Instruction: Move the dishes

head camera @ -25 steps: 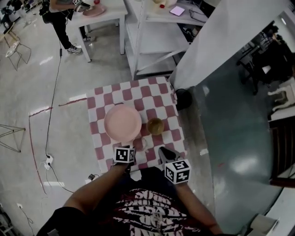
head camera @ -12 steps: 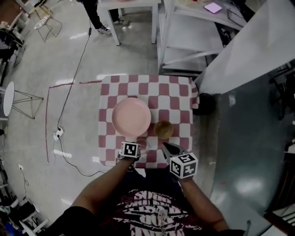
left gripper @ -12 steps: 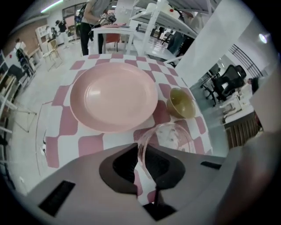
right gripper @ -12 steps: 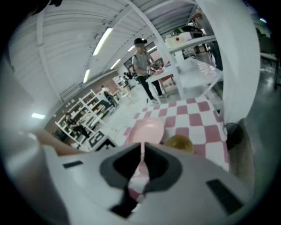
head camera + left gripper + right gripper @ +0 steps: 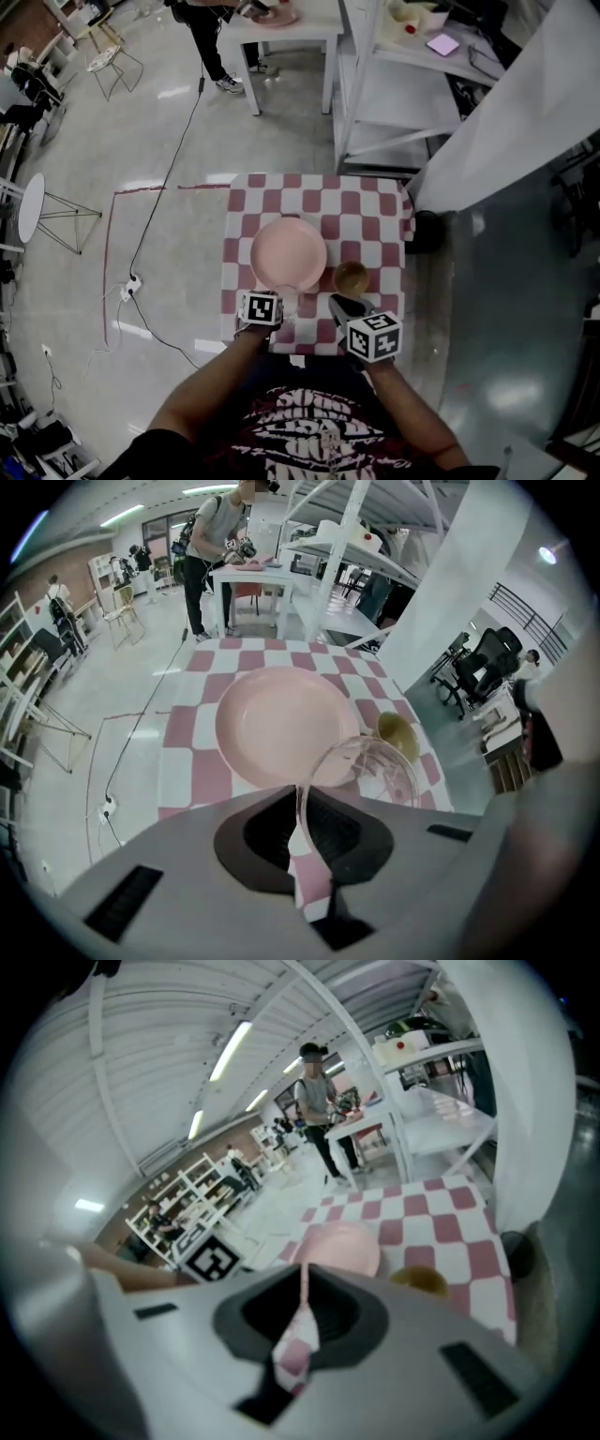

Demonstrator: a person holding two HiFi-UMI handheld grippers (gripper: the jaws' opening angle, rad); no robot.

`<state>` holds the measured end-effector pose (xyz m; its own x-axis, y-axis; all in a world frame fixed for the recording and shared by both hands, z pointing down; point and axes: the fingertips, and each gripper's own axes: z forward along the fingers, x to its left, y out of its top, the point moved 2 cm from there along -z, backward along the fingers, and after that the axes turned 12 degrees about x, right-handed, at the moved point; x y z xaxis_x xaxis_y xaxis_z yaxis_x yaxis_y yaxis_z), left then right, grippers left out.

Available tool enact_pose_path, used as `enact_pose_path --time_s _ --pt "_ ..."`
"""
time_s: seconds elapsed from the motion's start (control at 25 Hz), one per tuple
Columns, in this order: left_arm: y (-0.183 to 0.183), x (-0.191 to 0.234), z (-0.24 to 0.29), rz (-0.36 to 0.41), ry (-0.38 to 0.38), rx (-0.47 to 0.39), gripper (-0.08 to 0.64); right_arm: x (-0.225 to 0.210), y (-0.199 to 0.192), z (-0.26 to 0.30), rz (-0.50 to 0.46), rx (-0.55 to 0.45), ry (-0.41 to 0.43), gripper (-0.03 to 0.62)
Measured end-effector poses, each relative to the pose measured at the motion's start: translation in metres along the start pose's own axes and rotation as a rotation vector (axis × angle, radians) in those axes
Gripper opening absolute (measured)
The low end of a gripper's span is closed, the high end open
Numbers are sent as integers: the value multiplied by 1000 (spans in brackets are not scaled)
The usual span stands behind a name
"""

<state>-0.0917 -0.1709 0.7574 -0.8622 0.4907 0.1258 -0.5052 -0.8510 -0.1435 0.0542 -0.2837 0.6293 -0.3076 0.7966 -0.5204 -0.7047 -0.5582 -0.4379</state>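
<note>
A pink plate (image 5: 288, 253) lies in the middle of the pink-and-white checked table (image 5: 375, 202). An olive small bowl (image 5: 351, 277) stands just right of it. A clear glass bowl (image 5: 287, 302) sits at the plate's near edge, by the table's front. My left gripper (image 5: 272, 304) is shut on that bowl's rim; in the left gripper view the glass bowl (image 5: 367, 771) runs down between the jaws of the left gripper (image 5: 302, 791). My right gripper (image 5: 340, 307) hovers at the front edge near the olive bowl (image 5: 419, 1281), shut with nothing in it, as the right gripper (image 5: 305, 1277) view shows.
White tables and a shelf unit (image 5: 394, 84) stand beyond the table, with a person (image 5: 202, 28) working there. A white slanted wall (image 5: 506, 103) rises at the right. A cable (image 5: 155, 216) crosses the floor at the left, near a round stool (image 5: 33, 202).
The head camera has swung, so the table sits lower and further right in view. Both grippers stay at the table's front edge, the left still on the glass bowl.
</note>
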Motion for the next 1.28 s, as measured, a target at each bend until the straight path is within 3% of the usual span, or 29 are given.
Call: enact_pose_path --time_s 0.2,0.28,0.44,0.64,0.84,1.08,1.28 --pt "40 43 3 36 18 -41 48 26 -16 11 28 -2 -47 41" --pt "40 42 13 26 -55 15 49 34 -26 11 50 -4 -78 42" --pt "43 47 30 20 -127 116 49 45 -44 6 130 -21 -144 42" --pt "70 66 46 42 -108 117 51 54 -65 5 229 -39 -206 42" --pt "79 82 53 27 -96 122 57 73 -77 11 246 -30 -219 41" --pt "85 72 39 19 -142 44 108 66 -76 7 242 -35 -234 43" --pt "85 86 -12 -36 -96 -112 115 11 -65 -2 280 -44 -258 43"
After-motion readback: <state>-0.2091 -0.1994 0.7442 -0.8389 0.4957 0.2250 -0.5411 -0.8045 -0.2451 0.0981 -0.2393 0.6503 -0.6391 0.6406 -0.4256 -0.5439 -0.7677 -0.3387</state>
